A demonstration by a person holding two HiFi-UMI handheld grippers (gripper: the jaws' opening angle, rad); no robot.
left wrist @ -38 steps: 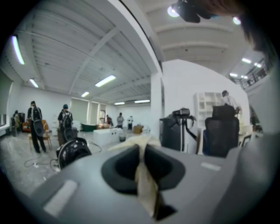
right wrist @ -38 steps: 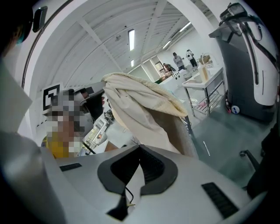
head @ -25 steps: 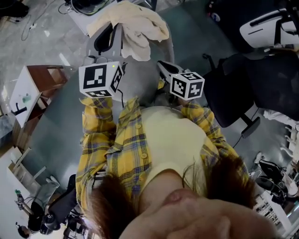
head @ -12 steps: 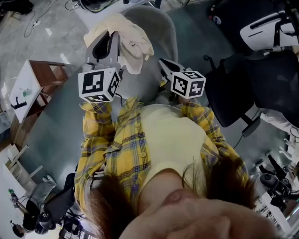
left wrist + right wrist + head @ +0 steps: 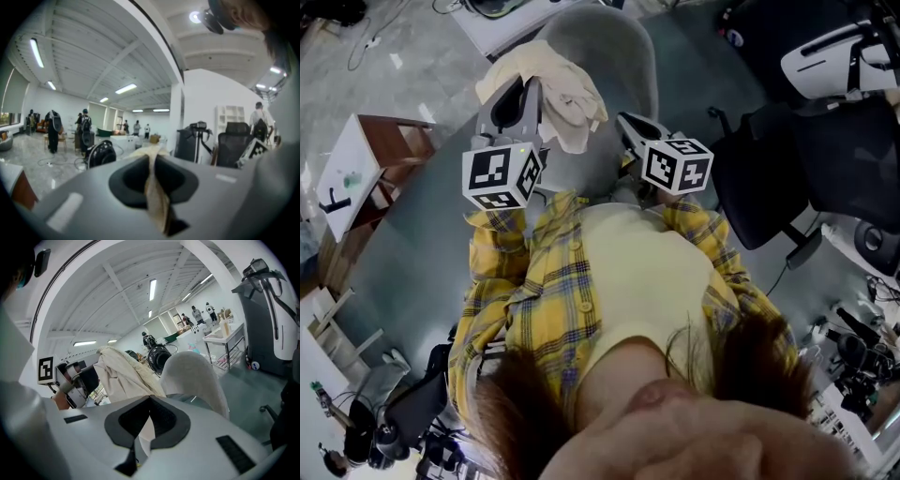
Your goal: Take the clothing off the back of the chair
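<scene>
Left gripper (image 5: 523,89): jaws pinched tight on a fold of the cream clothing (image 5: 558,84). Your left gripper view showed the fabric squeezed in the slit between the pads.

Right gripper (image 5: 628,122): jaws drawn together at the tips. I saw nothing clearly caught in them.

Where the clothing was: bunched at the left jaws and draped against the left edge of the grey chair (image 5: 614,42) back. From your right gripper view it hung in a long fall from the left gripper downward, its lower folds overlapping the chair's near edge. I could not tell whether any part rested on the chair or only passed in front of it.

The relation that mattered: the garment's long axis ran down from your left pinch, and the chair back stood just beside it on the right. The left hand already had the cloth. The right gripper sat near, apart from it, with the cloth ahead and to its left.

Judgement: the lift looked partly done. Clearing the chair called for carrying the pinch up and away to the left, so the trailing hem would not snag on the rim.
</scene>
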